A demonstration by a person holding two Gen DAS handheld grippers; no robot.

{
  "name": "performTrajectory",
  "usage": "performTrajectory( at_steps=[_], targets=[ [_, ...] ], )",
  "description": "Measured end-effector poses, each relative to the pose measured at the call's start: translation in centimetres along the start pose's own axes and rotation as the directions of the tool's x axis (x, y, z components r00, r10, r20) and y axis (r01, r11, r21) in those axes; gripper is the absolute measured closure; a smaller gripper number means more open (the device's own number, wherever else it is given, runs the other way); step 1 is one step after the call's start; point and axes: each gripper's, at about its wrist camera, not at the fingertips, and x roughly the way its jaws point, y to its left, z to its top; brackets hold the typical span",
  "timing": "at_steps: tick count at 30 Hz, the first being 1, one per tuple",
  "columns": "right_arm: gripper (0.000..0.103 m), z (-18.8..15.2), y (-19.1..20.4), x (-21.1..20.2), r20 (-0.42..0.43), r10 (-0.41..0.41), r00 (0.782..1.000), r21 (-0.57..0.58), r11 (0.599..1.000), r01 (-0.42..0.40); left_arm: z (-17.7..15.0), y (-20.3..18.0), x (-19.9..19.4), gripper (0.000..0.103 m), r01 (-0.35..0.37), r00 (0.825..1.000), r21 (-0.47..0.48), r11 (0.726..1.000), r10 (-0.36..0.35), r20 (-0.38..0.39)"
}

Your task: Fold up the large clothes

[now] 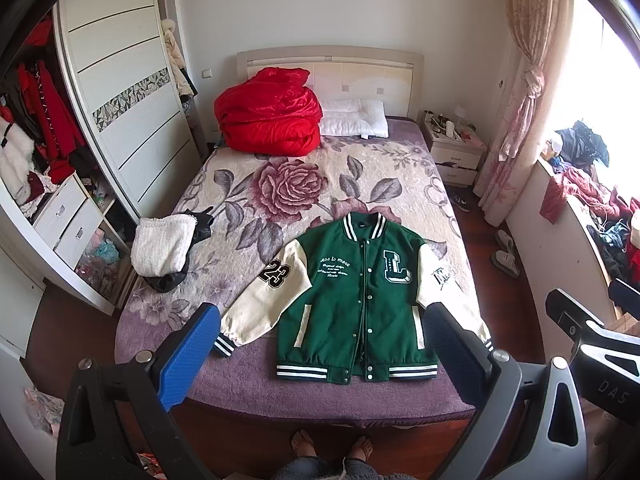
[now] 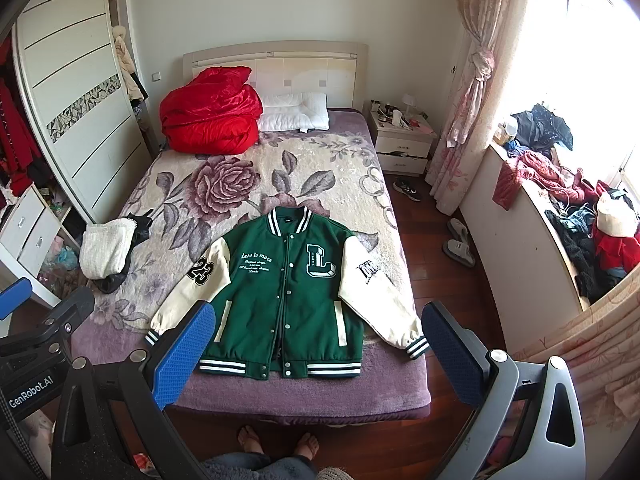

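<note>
The green varsity jacket with cream sleeves (image 1: 356, 304) lies flat on the floral-blanket bed (image 1: 320, 184), while left tongs (image 1: 320, 360) and right tongs (image 2: 316, 356) hover wide open, holding nothing.

Green varsity jacket (image 1: 352, 300) (image 2: 286, 296), flat, buttoned, sleeves spread

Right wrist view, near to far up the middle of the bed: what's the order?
Green varsity jacket at the foot, laid flat and snapped shut → big rose print on the blanket → red quilt bundle with the white pillow beside it → headboard.
</note>
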Motion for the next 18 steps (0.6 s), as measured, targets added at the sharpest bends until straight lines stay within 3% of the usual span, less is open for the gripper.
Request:
performTrajectory(
  at_steps=[15, 18],
  targets=[
    [0.000, -0.4, -0.2, 0.0, 0.001, 0.001, 1.000, 0.006, 1.000, -0.001, -0.2, 0.0, 0.1, 0.000, 0.007, 1.000, 0.004, 1.000, -0.007, -0.001],
    [0.000, 0.0, -0.1, 0.6, -0.013, 0.000, 1.000, 0.026, 1.000, 0.001, 0.3, 0.4, 1.3, 0.000, -0.022, 1.000, 0.022, 1.000, 0.022, 0.021]
  ],
)
